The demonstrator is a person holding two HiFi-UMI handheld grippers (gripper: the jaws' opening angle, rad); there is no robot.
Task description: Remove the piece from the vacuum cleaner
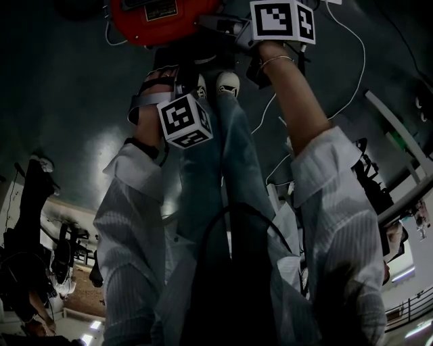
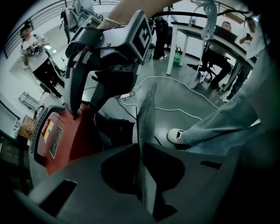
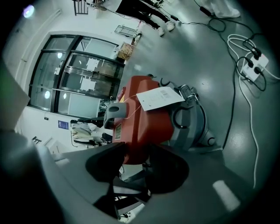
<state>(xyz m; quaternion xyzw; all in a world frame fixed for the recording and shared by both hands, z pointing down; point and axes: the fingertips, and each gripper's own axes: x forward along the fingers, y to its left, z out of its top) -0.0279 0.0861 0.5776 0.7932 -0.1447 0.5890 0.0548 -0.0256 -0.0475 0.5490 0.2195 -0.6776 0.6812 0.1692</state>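
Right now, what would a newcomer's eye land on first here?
The red vacuum cleaner at the top of the head view, with a white tag on it. The right claw stands open at its red body; the left claw is shut and empty, near a white shoe.

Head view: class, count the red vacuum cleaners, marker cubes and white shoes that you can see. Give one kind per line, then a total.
Red vacuum cleaner: 1
Marker cubes: 2
White shoes: 2
Total: 5

vacuum cleaner (image 1: 162, 23) lies on floor (image 1: 67, 101) ahead of shoes (image 1: 226, 82).
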